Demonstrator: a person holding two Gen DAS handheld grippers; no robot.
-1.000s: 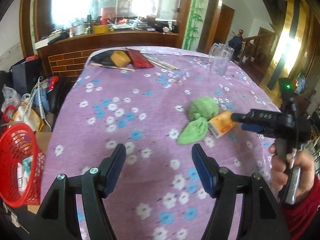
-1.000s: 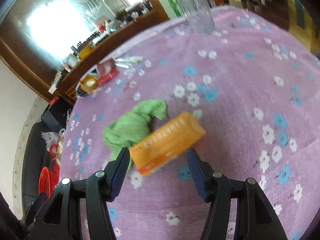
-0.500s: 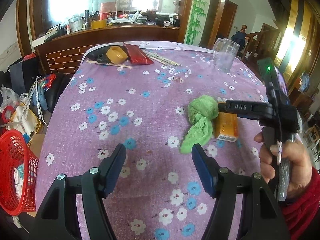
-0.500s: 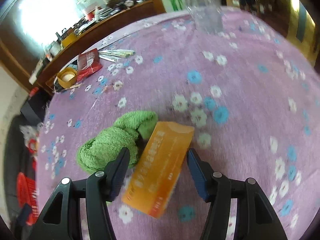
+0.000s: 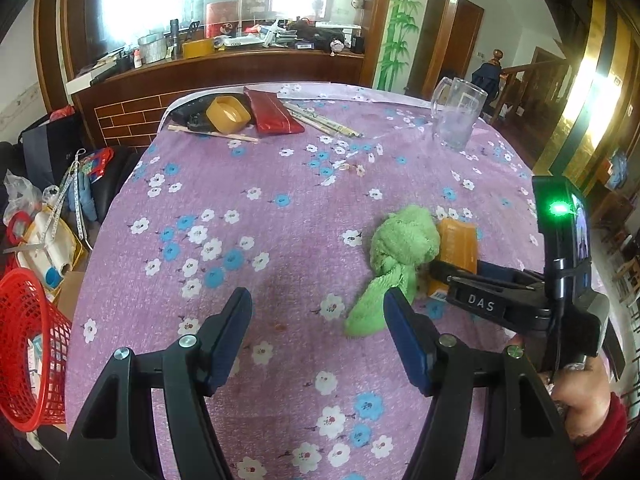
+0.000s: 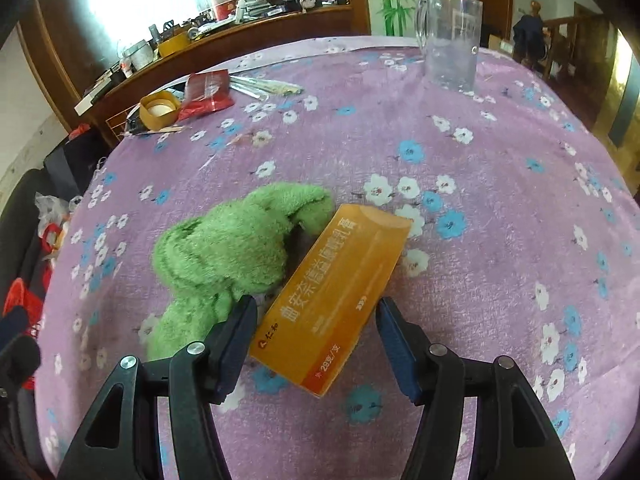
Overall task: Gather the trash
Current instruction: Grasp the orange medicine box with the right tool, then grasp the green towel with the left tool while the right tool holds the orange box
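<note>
Now lining up on the orange carton

Right gripper [image 6: 316,328] straddles the orange carton [image 6: 336,280], jaws apart and not yet pressing; next it must close squarely. Flat, printed and skewed, the carton lies on the tablecloth [image 6: 500,200] against a green cloth [image 6: 232,248]. Left gripper [image 5: 316,332] hangs open, empty

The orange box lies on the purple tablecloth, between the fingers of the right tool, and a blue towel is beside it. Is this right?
Not quite: the towel is green, not blue. The right wrist view shows it clearly. The rest holds: the orange box lies on the purple tablecloth, between the fingers of the right tool, with the towel beside it.
</note>
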